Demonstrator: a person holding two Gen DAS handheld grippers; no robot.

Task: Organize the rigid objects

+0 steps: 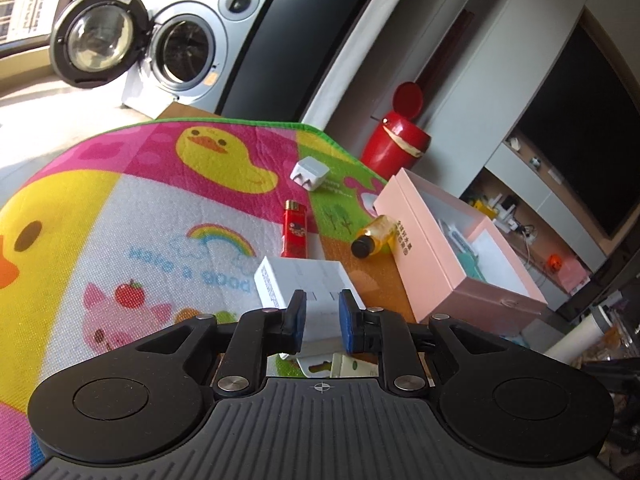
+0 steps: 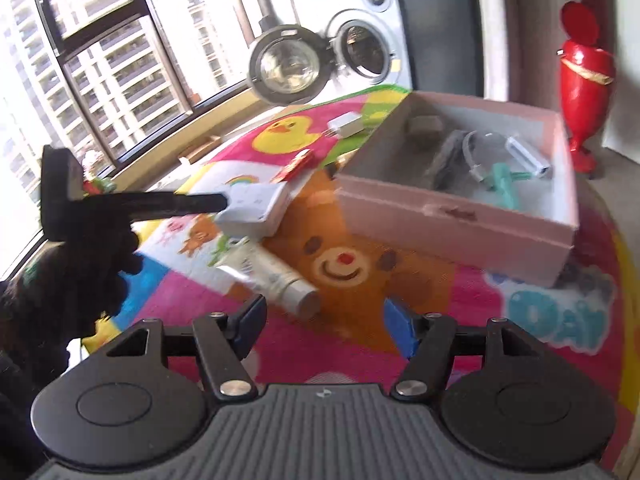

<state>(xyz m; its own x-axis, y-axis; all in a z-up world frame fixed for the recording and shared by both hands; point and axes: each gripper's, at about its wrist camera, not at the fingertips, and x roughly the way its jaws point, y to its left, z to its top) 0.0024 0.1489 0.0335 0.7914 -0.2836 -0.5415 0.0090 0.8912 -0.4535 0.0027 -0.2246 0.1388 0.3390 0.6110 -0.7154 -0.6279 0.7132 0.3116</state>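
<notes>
Four small things lie loose on the mat (image 2: 360, 344), which fills the lower half of both views. The pink box (image 2: 460, 220) is the biggest thing on it, at the right of centre in the right wrist view, lid off. It already holds a few things, among them a teal piece and a clear tube-like part.

The white box (image 1: 304, 280) sits at lower centre of the left wrist view. The left gripper (image 1: 322, 308) is clenched on its near edge, with a blue pad on either side. Whether the box is clear of the mat I cannot tell. The right gripper (image 2: 326, 320) stands released with nothing between its fingers. The tube (image 2: 272, 280) lies on the mat just above its left finger.

Further up the left wrist view come the lighter (image 1: 295, 234) at centre and the bottle (image 1: 376, 236), which touches the pink box's outer wall. The charger (image 1: 308, 172) lies above them near the mat's green edge.

My reading is that the step in hand is moving the white box to the pink box. The next move calls for carrying it to the right over the near wall and letting go only once it is above a free patch inside. The right gripper looks set to drop onto the tube, lining its fingers across the tube's width
</notes>
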